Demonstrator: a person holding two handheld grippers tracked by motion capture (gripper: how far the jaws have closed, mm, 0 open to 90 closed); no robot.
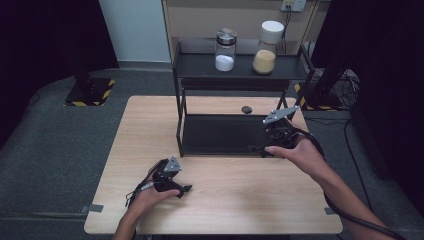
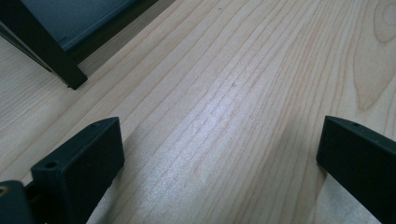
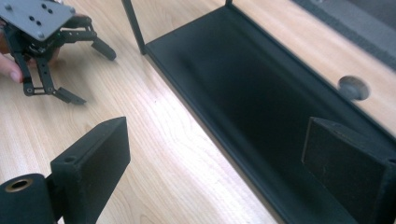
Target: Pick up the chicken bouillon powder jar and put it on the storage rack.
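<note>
A: I look at the high view. My left gripper (image 1: 186, 188) sits in the lower left part of the frame, low over the wooden table (image 1: 240, 200). In the left gripper view its two black jaws stand far apart, and between them I see only bare wood. It holds nothing.

B: And the other one?

A: My right gripper (image 1: 256, 148) is right of the centre in the high view, at the front right edge of the black rack (image 1: 240, 72). In the right gripper view the jaws are also wide apart and empty. The left jaw is over the wood, the right jaw is over the dark lower shelf (image 3: 243, 93) of the rack.

B: Where are the jars?

A: Both stand on the top shelf, in the upper middle of the high view. The jar with white powder (image 1: 225, 50) has a metal lid and is on the left. The jar with yellow grains (image 1: 266, 48) has a white lid and is just to its right. They are near each other but not touching, and well apart from both grippers.

B: Anything else on the table?

A: A small dark round thing (image 1: 246, 109) lies on the wood behind the rack. I cannot tell what it is.
</note>
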